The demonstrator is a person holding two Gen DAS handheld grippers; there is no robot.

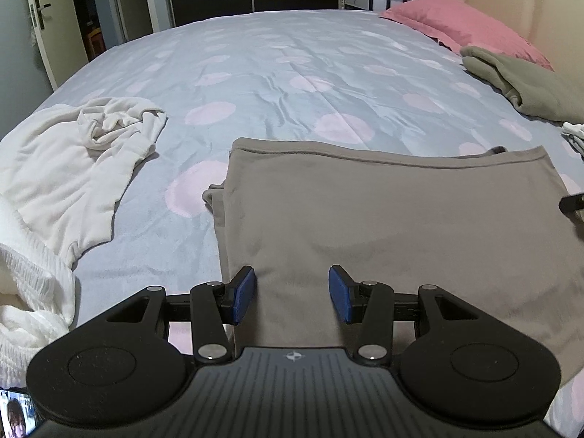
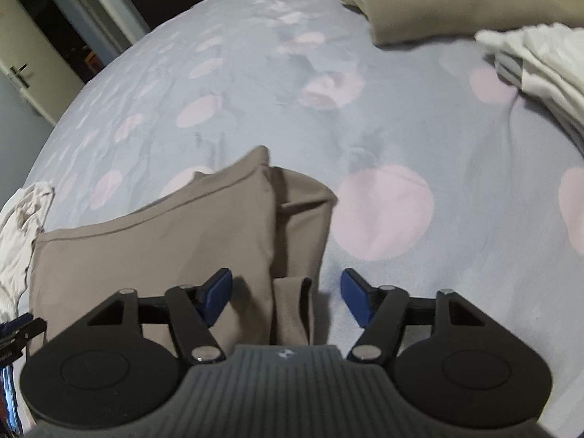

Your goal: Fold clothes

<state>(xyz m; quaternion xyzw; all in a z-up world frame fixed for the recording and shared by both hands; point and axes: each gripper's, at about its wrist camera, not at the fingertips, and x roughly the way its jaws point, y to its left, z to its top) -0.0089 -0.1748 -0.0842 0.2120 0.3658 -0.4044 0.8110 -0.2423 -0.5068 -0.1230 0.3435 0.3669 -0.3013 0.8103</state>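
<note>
Now both grippers hang open over a taupe garment (image 1: 383,219) on the bed (image 1: 277,69).

Partly folded, it lies on the dotted blue cover at the near edge. The left gripper (image 1: 292,294) hovers above its near left part, jaws apart, pads off the cloth. The right gripper (image 2: 286,297) straddles its bunched right edge, jaws likewise apart, nothing pinched. A crumpled white garment (image 1: 73,168) lies left; folded clothes (image 2: 474,3) lie beyond.

Matt taupe cloth garment (image 1: 383,211) on soft, lightly creased cotton-like bedsheet (image 1: 255,58)
</note>
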